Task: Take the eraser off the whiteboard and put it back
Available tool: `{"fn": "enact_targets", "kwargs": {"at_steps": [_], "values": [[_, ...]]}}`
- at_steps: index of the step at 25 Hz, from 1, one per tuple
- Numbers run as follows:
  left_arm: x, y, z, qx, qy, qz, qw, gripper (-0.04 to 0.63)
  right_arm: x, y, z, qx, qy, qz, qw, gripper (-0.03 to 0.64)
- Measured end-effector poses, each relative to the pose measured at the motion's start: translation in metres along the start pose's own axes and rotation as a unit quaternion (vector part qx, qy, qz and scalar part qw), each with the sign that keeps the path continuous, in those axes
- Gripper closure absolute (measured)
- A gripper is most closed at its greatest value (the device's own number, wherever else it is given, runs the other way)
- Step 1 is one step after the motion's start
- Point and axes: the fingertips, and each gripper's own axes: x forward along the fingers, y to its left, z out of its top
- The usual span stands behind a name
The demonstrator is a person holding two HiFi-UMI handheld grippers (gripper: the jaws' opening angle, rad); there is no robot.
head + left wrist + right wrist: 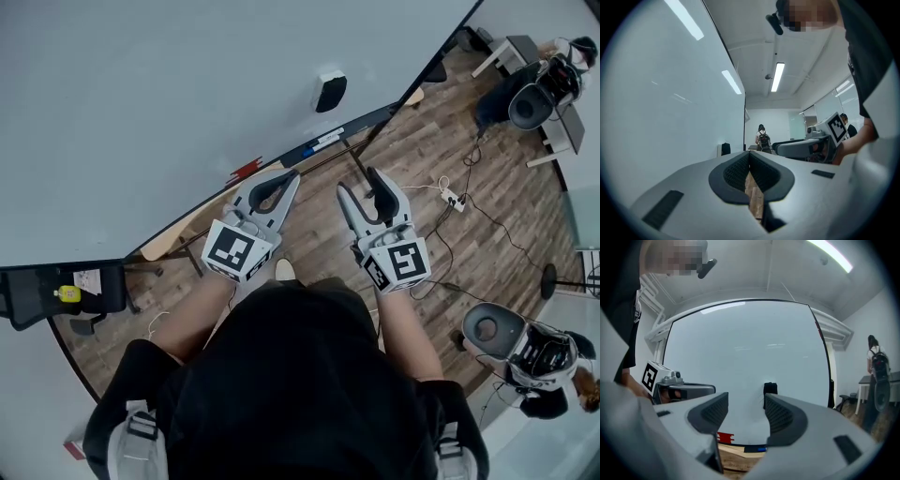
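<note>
Two grippers point at the whiteboard (141, 103), neither holding anything. At the left in the head view, the left gripper (289, 178) is clenched: its own view shows the left gripper's (750, 157) ribbed pads pressed together with nothing between them. At about 3 o'clock from it, the right gripper (362, 187) stands released, jaws well apart and empty. The eraser (330, 91), a small dark block, still clings to the board at about 11 o'clock from the right gripper, well apart from it and above the tray with its red marker (246, 170) and blue marker (314, 145). In the right gripper view, the eraser (770, 388) sits not in the middle of the right gripper's (745, 411) gap but at 1 o'clock, against the right-hand jaw's inner edge. Advancing on this line, I judge, that jaw could strike the eraser's face or corner, sliding it along the board or knocking it to the floor; a grip on one edge could also slip.
</note>
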Motion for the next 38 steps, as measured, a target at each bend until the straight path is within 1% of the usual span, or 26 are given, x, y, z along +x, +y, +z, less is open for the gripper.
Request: {"fn": "enact_targets", "kwargs": {"at_steps": [6,11,18,22,25,31,38], "values": [[0.012,0.018,-0.006,-0.002,0.001,0.008,1.0,0.6,0.019,-0.014,-0.004,0.007,-0.004,-0.015,1.0,0.383],[0.031,0.029,-0.01,0.004,0.0,0.022,0.9998,0.6,0.043,-0.037,-0.007,0.008,-0.005,-0.012,1.0,0.373],[0.054,0.045,-0.013,0.012,0.003,0.056,0.9984,0.6,0.084,-0.07,-0.006,0.004,-0.012,-0.005,1.0,0.368],[0.065,0.059,-0.022,0.01,0.004,0.083,0.9965,0.6,0.111,-0.083,-0.01,0.003,-0.016,0.0,1.0,0.368],[0.073,0.068,-0.026,0.007,0.006,0.1,0.9949,0.6,0.13,-0.09,-0.014,0.004,-0.012,0.011,1.0,0.364],[0.083,0.083,-0.032,0.003,0.009,0.122,0.9925,0.6,0.161,-0.099,-0.027,0.007,0.007,0.026,1.0,0.34],[0.09,0.09,-0.035,-0.007,0.013,0.131,0.9913,0.6,0.183,-0.102,-0.038,0.007,0.02,0.031,0.999,0.333]]}}
